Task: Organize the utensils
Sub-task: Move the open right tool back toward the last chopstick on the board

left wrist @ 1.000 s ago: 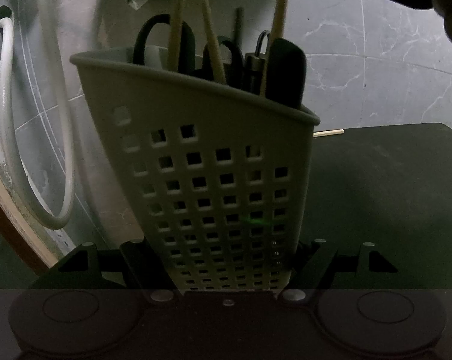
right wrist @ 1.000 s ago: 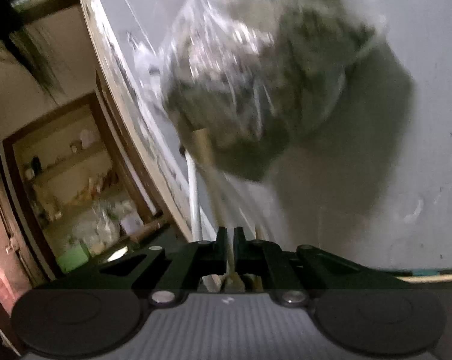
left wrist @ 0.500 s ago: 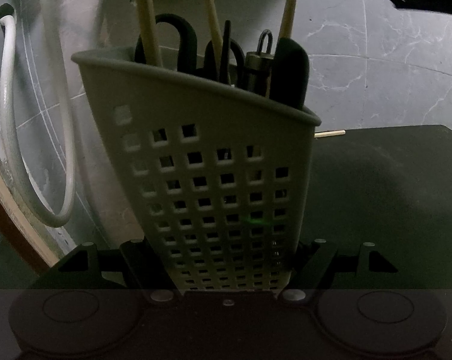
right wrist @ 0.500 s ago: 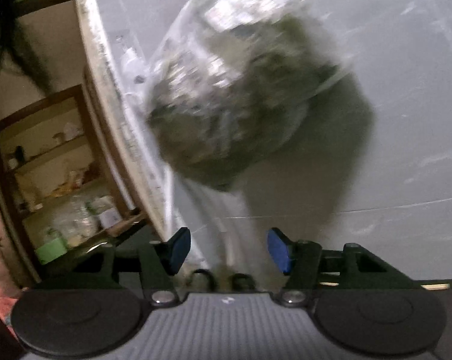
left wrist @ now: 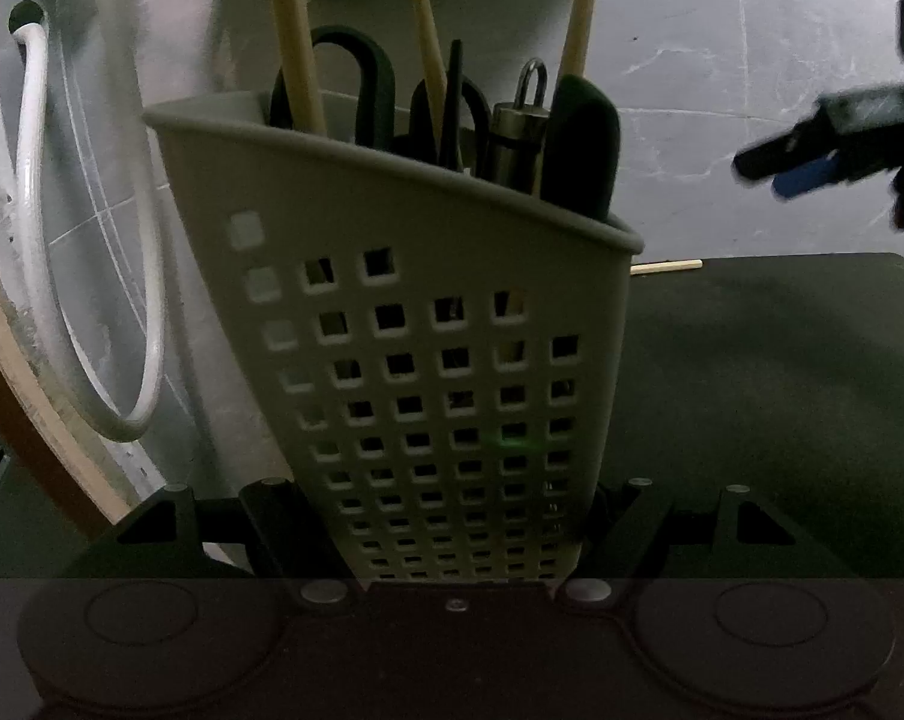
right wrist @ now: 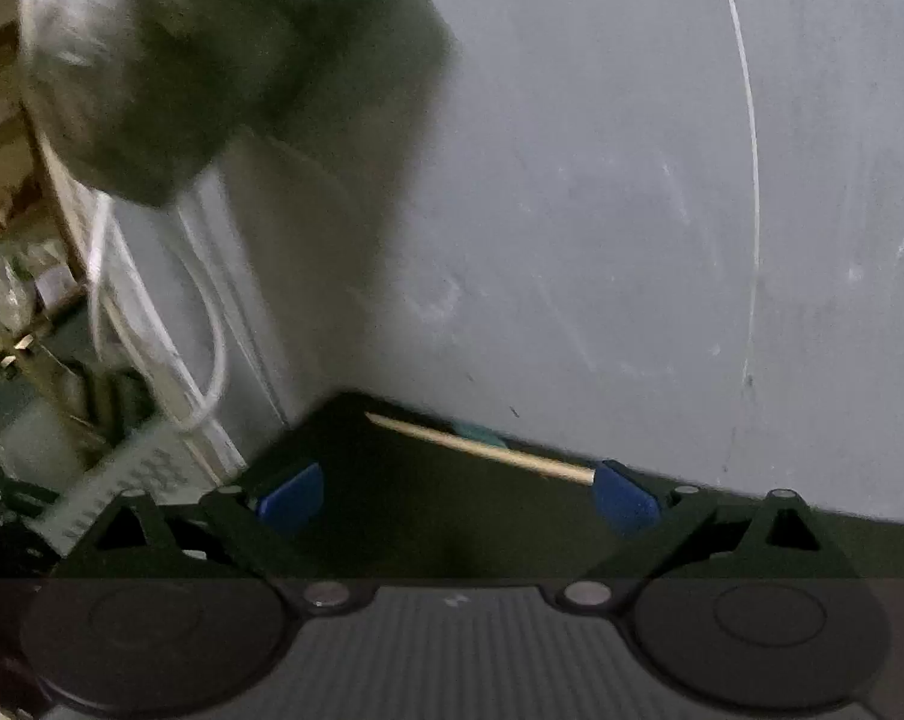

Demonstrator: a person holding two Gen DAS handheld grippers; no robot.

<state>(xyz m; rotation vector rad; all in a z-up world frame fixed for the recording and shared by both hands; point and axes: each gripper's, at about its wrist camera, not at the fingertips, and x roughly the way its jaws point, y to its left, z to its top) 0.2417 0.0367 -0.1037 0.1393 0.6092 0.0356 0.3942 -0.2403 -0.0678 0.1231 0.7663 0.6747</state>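
While the left gripper (left wrist: 452, 540) clamps the utensil basket (left wrist: 416, 360), right gripper (right wrist: 458, 495) opening (nothing between its jaws).

Dark table (left wrist: 752, 420) right of the basket (left wrist: 428, 360) lies open, only a chopstick (right wrist: 482, 447) there.

dim, greyish light | right view motion-blurred | left view sharp | fisheye-curved edges, dark corners

Between our left tongs (left wrist: 452, 531) we see a grey caddy (left wrist: 428, 360) patterned with square holes; our right tongs (right wrist: 458, 495) have blue pads (right wrist: 623, 501) above a dark worktop (right wrist: 428, 504).
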